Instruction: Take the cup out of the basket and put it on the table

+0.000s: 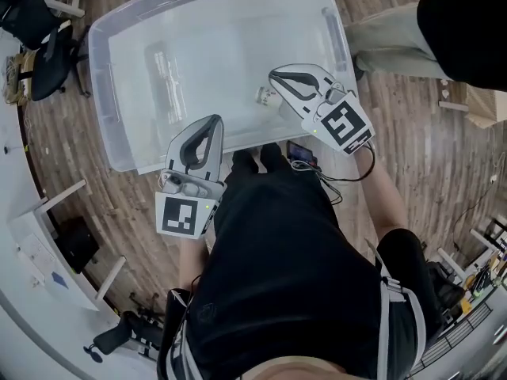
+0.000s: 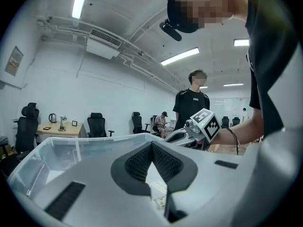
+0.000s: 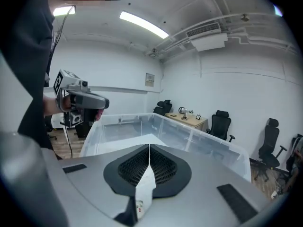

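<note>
The basket (image 1: 103, 85) is smooth translucent plastic; the floor (image 1: 428, 157) is wood planks.

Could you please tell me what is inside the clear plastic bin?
A small white cup sits in the clear bin's near right part, partly covered by the right gripper's fingers. Nothing else shows plainly through the glare. The left gripper hides a strip by the near wall.

Wood plank floor (image 1: 412, 133) is the only support I can see. A black office chair (image 1: 36, 22) stands on it top left, and the person's dark shoes (image 1: 253, 161) are at the near edge of the clear plastic bin (image 1: 103, 77). The bin covers the middle, so I can't tell what's under it.
</note>
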`<state>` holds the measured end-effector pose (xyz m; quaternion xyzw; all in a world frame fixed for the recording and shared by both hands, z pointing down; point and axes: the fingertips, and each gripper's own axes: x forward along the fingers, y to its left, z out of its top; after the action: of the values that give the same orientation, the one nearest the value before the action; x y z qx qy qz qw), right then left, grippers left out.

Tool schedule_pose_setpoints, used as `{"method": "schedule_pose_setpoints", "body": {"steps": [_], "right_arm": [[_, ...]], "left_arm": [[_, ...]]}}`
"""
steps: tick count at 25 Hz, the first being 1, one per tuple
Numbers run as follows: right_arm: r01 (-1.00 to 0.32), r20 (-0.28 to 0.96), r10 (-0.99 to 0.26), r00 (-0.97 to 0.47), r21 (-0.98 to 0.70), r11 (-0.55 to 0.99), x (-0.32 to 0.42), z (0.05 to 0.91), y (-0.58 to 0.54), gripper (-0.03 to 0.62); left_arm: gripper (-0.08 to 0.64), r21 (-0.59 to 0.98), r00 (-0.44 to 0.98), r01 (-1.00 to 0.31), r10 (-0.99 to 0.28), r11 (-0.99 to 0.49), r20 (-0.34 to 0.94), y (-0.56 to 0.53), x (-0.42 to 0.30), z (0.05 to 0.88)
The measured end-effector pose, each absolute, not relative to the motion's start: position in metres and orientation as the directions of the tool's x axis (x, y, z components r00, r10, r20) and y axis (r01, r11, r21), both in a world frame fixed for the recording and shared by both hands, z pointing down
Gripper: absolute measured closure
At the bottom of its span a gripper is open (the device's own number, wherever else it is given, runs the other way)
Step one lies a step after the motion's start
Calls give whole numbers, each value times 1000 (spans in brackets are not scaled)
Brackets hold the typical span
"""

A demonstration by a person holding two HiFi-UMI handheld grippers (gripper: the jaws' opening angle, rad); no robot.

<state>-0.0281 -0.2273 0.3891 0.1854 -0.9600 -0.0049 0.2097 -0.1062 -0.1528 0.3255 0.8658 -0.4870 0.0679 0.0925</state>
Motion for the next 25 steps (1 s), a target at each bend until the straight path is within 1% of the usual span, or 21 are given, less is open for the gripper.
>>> {"method": "schedule_pose_setpoints", "body": {"steps": [4,10,18,23,25], "right_arm": [[-270,485,-293,-824,119,956,-40,411,-235,572],[-94,629,-161,-761,138,986,-49,452,-239,572],[143,787,-1,-618,114,983,-49,514,-226,572],[260,864,55,-500,89,961,-39,546,-219,572],[309,889,76,-452,76,948,-35,558,-215,571]], "left_arm": [[543,104,517,-856,-830,-507,208,-158,-123,330],[543,115,517,-856,-830,-504,211,-167,-140,332],[542,122,507,-862,-834,-492,217,-174,-157,336],[543,130,501,-866,-836,-483,223,-171,-164,337],[542,133,499,-867,-842,-481,205,-172,-165,333]]}}
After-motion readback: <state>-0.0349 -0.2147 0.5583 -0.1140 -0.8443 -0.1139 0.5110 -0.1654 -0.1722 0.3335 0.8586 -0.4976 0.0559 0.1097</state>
